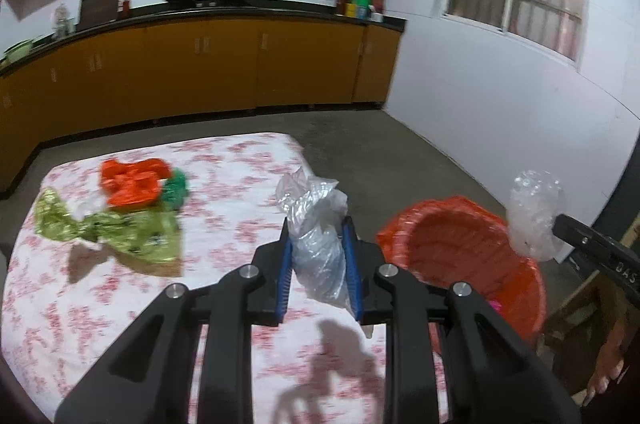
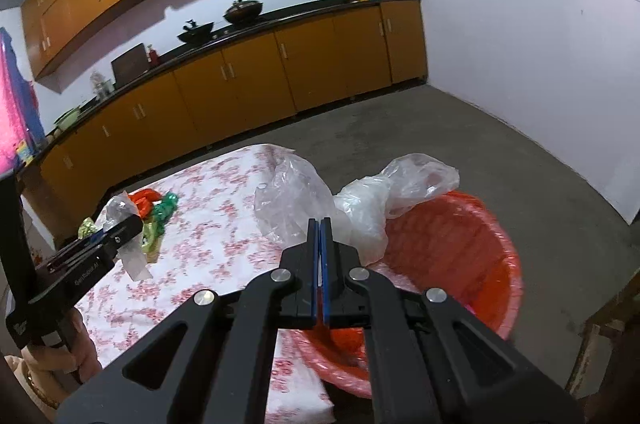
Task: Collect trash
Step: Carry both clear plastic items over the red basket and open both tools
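At the bottom centre of my left wrist view, my left hand-held gripper (image 1: 318, 256) pinches a crumpled clear plastic bag (image 1: 316, 224) between its blue pads, the bag sticking out above and below them. In my right wrist view, my right hand-held gripper (image 2: 320, 244) has its pads pressed together on a thin clear plastic bag (image 2: 360, 195) that billows out beyond the tips.

Just past it, at lower right of that frame, sits the red bin (image 2: 460, 252) lined with a red bag, beside the edge of the table (image 2: 208, 224) with its pink-flowered cloth. My thin bag hangs over the bin's near rim.

Farther up the table, at middle left of the left view, lie a green foil wrapper (image 1: 112, 228), a red plastic bag (image 1: 132, 183) and a small green wrapper (image 1: 176, 187), bunched together.

Beyond them, a row of orange kitchen cabinets (image 1: 200, 63) runs across the upper frame.
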